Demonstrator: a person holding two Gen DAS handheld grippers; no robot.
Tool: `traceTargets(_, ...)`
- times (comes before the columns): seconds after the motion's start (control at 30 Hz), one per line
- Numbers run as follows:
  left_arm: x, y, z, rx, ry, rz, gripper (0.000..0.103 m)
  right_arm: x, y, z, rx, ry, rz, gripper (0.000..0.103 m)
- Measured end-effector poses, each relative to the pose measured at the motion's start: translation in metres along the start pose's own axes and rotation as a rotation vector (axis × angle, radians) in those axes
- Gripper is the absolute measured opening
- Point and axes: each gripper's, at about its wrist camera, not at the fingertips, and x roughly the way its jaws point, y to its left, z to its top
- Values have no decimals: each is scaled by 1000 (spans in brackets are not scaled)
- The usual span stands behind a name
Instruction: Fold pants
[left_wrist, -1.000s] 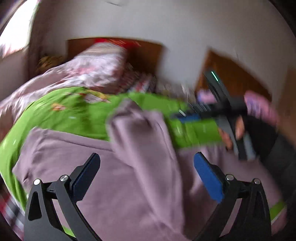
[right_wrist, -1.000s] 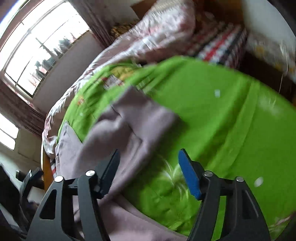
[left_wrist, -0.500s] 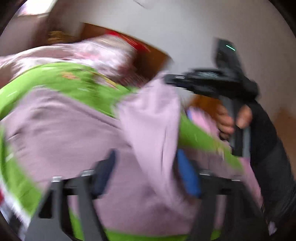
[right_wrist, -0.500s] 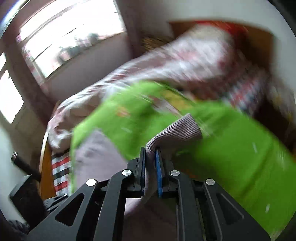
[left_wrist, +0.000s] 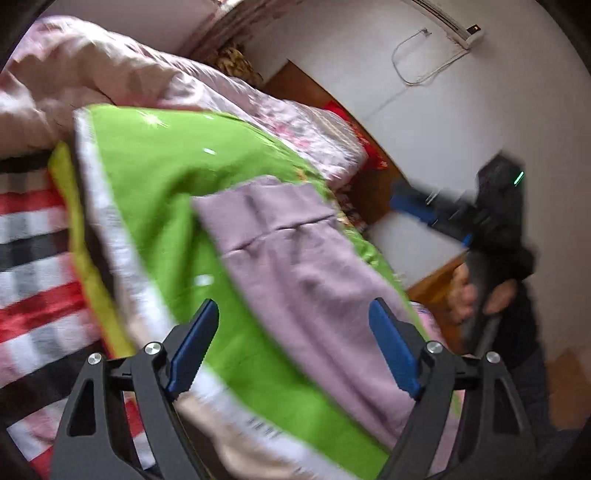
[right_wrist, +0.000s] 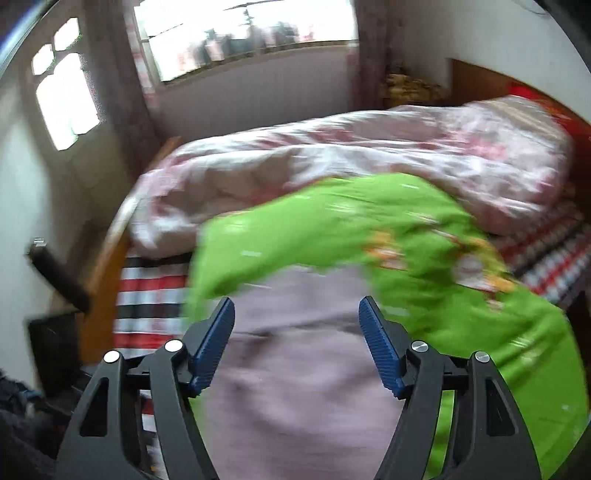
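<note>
A: Bedroom noted; mauve pants (left_wrist: 295, 258) laid on green blanket (left_wrist: 155, 177).
B: Soft, light, limp. Waistband edge advised. Left tool (left_wrist: 295, 347), right tool (right_wrist: 297, 343): both opening, nothing pinched.

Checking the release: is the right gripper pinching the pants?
No; the right gripper has jaws opening, apart above the pants.

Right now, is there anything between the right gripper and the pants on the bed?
Nothing visible. The right gripper, jaws opening with nothing pinched between them, looks straight onto the mauve pants lying on the green blanket. The pink quilt sits behind the blanket, out of the way.
</note>
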Motion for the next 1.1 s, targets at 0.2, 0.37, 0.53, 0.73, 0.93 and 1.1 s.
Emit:
traceTargets(0.2, 55, -13, 33, 10, 24, 13, 81, 31, -79, -32, 167, 65, 73, 62)
traceTargets(0.37, 87, 6, 52, -68, 55, 81, 68, 72, -79, -21, 134, 104, 172, 54)
traceTargets(0.53, 91, 11, 56, -83, 44, 100, 59, 102, -76, -11, 102, 137, 264, 31)
traceTargets(0.73, 87, 14, 60, -89, 23, 93, 8, 78, -58, -10, 4, 65, 236, 14)
traceTargets(0.93, 10, -24, 59, -44, -142, 47, 8, 21, 5, 37, -189, -35, 217, 14)
traceTargets(1.1, 54, 42, 54, -210, 30, 151, 9, 107, 17, 32, -203, 217, 121, 14)
